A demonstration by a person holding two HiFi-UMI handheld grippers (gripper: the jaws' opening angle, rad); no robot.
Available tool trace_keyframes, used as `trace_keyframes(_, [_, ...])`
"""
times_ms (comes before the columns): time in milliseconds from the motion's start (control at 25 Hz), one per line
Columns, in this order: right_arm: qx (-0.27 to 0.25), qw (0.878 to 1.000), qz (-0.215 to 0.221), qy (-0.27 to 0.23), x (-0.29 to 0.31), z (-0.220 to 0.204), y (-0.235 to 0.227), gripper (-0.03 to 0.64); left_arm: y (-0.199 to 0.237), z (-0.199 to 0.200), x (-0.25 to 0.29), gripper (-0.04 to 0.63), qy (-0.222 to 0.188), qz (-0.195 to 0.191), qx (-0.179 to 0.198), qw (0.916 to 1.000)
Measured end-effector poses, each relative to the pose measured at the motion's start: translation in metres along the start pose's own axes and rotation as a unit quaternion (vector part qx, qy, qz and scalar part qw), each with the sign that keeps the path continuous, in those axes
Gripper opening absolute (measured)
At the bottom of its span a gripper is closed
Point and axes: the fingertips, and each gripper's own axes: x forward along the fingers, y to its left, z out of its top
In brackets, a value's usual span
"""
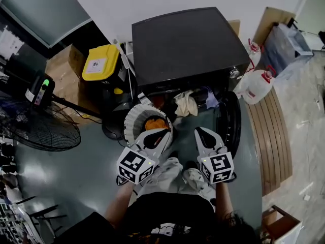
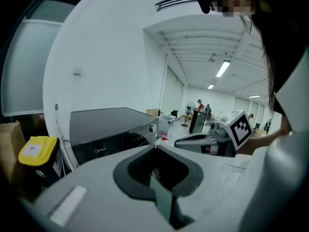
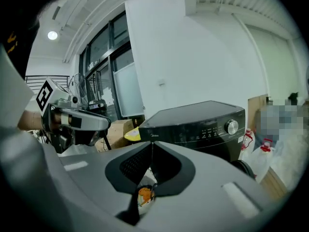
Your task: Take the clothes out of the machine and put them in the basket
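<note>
Grippers: 2. Left gripper [image 2: 155, 148] jaws pressed together, nothing between. Right gripper [image 3: 152, 144] same, tips meeting, empty. Both hover side by side before machine [image 1: 188, 44], count 1, door [image 1: 231, 121] swung open at right.
Clothes at drum mouth: 2 seen, cream piece [image 1: 186, 104] and purple piece [image 1: 211, 98].
Basket [image 1: 133, 117]: 1, on floor just left of opening, holds 1 orange piece [image 1: 155, 123].
Jugs [image 1: 256, 85]: 2, right of machine.

The right gripper [image 3: 151, 148] has its jaws together. A black washing machine [image 3: 203, 124] stands at one o'clock, the left gripper [image 3: 96, 123] at nine.
</note>
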Motion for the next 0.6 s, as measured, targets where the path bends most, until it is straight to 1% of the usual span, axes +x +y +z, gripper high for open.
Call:
trace_keyframes(240, [-0.010, 0.999, -0.026, 0.026, 0.047, -0.037, -0.031, 0.072, 0.034, -0.028, 0.026, 0.000, 0.027, -0.016, 0.007, 0.9995])
trace_keyframes(360, [-0.019, 0.998, -0.043, 0.039, 0.076, -0.061, -0.052, 0.091, 0.049, -0.044, 0.042, 0.000, 0.033, -0.030, -0.003, 0.9990])
trace_keyframes(440, [-0.014, 0.998, -0.045, 0.043, 0.096, -0.079, -0.064, 0.116, 0.057, -0.057, 0.053, 0.000, 0.041, -0.040, -0.005, 0.9983])
trace_keyframes(600, [-0.009, 0.997, -0.041, 0.060, 0.133, -0.115, -0.083, 0.142, 0.076, -0.089, 0.079, 0.000, 0.075, -0.046, 0.013, 0.9960])
